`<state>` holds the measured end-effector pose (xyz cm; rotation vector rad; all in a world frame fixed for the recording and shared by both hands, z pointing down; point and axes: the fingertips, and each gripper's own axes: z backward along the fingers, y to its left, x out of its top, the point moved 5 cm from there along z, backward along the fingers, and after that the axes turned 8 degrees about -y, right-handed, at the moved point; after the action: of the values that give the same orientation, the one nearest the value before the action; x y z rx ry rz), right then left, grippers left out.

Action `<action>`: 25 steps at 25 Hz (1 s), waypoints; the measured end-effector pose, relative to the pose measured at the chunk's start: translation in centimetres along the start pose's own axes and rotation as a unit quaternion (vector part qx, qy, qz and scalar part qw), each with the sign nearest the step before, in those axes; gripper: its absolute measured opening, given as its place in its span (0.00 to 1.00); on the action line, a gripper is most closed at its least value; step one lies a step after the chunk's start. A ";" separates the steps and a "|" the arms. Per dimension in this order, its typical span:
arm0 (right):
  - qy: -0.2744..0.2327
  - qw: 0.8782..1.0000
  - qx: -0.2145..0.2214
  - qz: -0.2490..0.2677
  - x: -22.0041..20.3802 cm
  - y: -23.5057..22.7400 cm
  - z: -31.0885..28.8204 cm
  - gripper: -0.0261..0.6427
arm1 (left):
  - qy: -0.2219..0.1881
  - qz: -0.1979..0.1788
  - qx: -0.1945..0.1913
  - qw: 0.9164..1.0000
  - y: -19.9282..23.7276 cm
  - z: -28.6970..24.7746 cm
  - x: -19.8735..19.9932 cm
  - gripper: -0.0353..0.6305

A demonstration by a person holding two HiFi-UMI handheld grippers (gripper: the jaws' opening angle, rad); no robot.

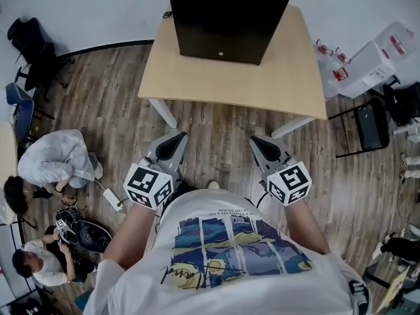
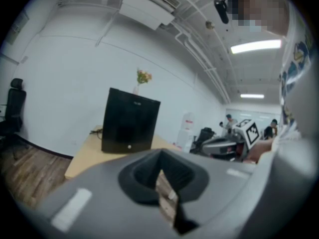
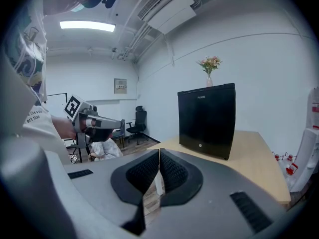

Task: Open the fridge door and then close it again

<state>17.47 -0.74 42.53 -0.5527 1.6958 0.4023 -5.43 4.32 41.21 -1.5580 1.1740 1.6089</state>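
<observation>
A small black fridge [image 1: 226, 17] stands with its door closed at the back of a light wooden table [image 1: 236, 77]. It also shows ahead in the left gripper view [image 2: 129, 121] and in the right gripper view [image 3: 208, 119]. Both grippers are held side by side in front of the table, well short of the fridge. My left gripper [image 1: 175, 141] is shut with nothing between its jaws. My right gripper [image 1: 260, 143] is shut too, its ribbed pads [image 3: 169, 171] meeting and empty.
People sit on the wooden floor at the left [image 1: 49, 166] with gear and cables. An office chair [image 1: 29, 48] stands far left. White containers [image 1: 374, 61] and a black folding chair [image 1: 371, 125] are at the right. A flower vase [image 3: 210, 69] tops the fridge.
</observation>
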 end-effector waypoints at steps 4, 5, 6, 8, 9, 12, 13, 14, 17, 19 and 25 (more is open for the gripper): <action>0.002 1.000 0.000 -0.001 -0.2 -0.1 -0.1 0.06 | 0.003 0.004 -0.002 1.000 0.0 -0.1 -0.3 0.07; 0.002 1.000 0.000 -0.002 -0.3 -0.1 -0.1 0.06 | 0.004 0.005 -0.002 1.000 0.0 -0.1 -0.3 0.07; 0.003 1.000 0.000 -0.002 -0.3 -0.1 -0.1 0.06 | 0.005 0.005 -0.003 1.000 -0.1 -0.1 -0.4 0.07; 0.002 1.000 0.000 -0.001 -0.4 -0.1 0.0 0.06 | 0.006 0.005 -0.003 1.000 -0.2 -0.1 -0.6 0.07; 0.001 1.000 0.000 0.000 -0.3 -0.2 0.0 0.06 | 0.006 0.006 -0.004 1.000 -0.2 -0.2 -0.6 0.07; -0.001 1.000 -0.002 0.000 -0.3 -0.3 0.1 0.06 | 0.007 0.006 -0.009 1.000 -0.4 -0.3 -0.5 0.07; -0.001 1.000 -0.002 0.000 -0.3 -0.3 0.1 0.06 | 0.007 0.005 -0.010 1.000 -0.4 -0.4 -0.5 0.07; 0.000 1.000 -0.002 0.001 -0.4 -0.3 0.2 0.06 | 0.007 0.005 -0.011 1.000 -0.5 -0.4 -0.5 0.07; -0.001 1.000 -0.003 0.001 -0.4 -0.3 0.1 0.06 | 0.009 0.004 -0.014 1.000 -0.4 -0.5 -0.6 0.07; -0.001 1.000 -0.003 0.001 -0.5 -0.3 0.1 0.06 | 0.012 0.006 -0.016 1.000 -0.4 -0.6 -0.7 0.07; 0.004 1.000 -0.001 0.000 -0.8 -0.7 0.7 0.06 | 0.018 0.010 -0.023 1.000 -1.5 -1.3 -0.9 0.07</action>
<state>18.54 -0.87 43.17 -0.5550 1.7031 0.4023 -3.45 3.96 41.96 -1.6154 1.1842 1.6375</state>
